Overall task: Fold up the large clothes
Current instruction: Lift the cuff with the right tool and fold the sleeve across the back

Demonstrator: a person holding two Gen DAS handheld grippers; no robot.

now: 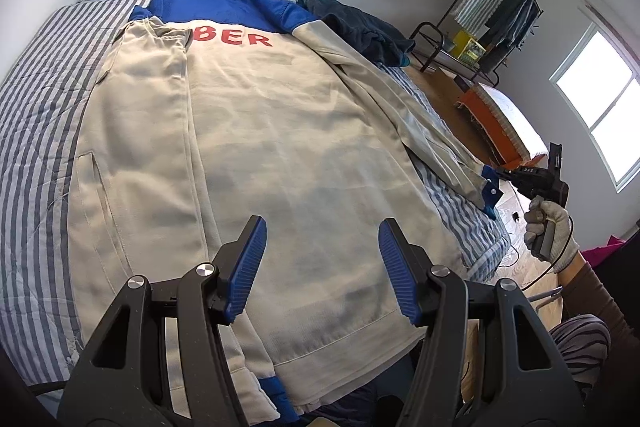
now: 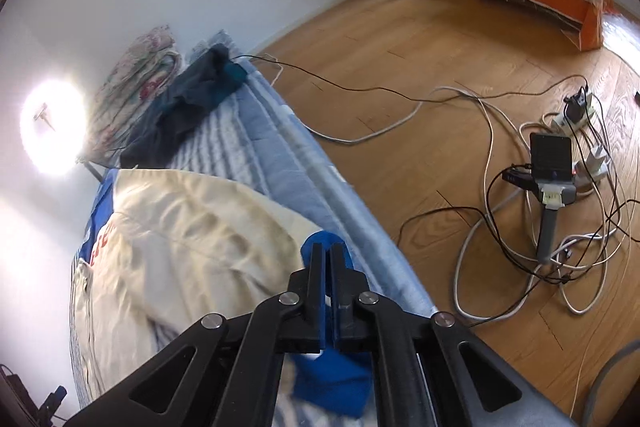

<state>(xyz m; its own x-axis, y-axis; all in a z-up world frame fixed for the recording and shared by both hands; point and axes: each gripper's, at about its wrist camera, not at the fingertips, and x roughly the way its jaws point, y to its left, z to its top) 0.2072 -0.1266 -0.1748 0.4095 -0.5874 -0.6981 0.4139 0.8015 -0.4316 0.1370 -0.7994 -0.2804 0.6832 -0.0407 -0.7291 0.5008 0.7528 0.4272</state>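
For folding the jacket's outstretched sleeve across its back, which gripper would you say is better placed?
Right. The right gripper is shut on the sleeve's blue cuff at the bed edge; the left gripper hovers open over the jacket hem, gripping nothing.

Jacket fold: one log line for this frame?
jacket: flat on bed, back up | right gripper: shut on blue cuff | left gripper: open, above hem

My left gripper [image 1: 322, 267] sits low at centre frame, jaws apart, nothing between them. My right gripper [image 2: 330, 269] is clamped closed at lower centre, gripped by my gloved hand [image 1: 550, 231] at right.
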